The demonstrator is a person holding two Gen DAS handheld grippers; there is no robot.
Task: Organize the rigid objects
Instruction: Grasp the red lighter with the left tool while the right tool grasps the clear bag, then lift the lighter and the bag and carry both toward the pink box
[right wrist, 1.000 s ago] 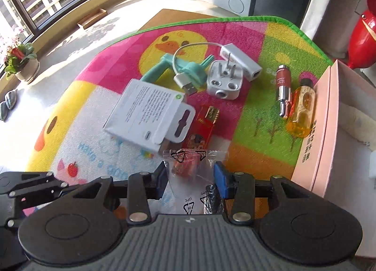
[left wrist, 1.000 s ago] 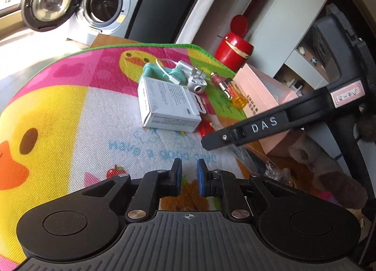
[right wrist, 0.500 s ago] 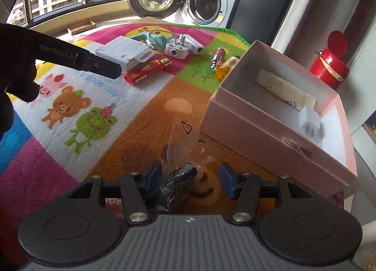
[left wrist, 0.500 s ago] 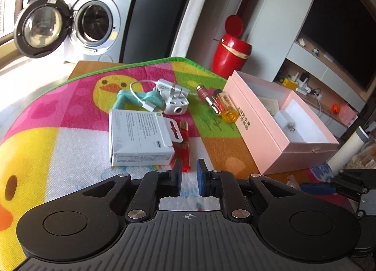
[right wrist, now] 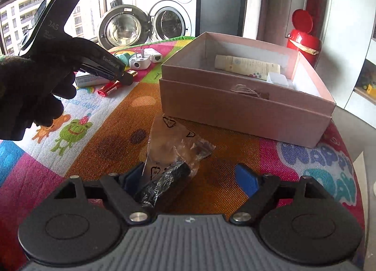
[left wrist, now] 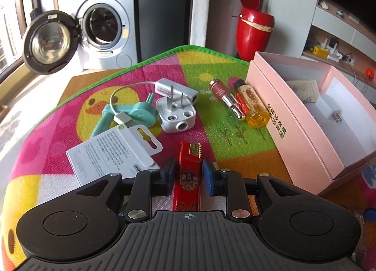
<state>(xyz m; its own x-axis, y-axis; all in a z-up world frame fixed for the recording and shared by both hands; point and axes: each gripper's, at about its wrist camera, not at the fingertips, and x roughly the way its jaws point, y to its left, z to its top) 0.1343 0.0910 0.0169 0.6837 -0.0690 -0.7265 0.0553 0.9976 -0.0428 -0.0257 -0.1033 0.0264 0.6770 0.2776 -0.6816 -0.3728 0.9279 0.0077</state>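
left gripper (left wrist: 188, 173) jaws (just opening) straddle red lighter (left wrist: 187, 177).

left gripper (left wrist: 188, 174) jaws just opening, astride red lighter (left wrist: 188, 177) (pads not pressing) | white card box (left wrist: 112, 153) near left | plug adapter (left wrist: 176, 115) beyond | pink box (left wrist: 300, 130) right, lid off

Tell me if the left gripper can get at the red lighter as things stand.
Probably yes: the left gripper already straddles the red lighter, jaws just opened, pads not yet pressing, nothing between.
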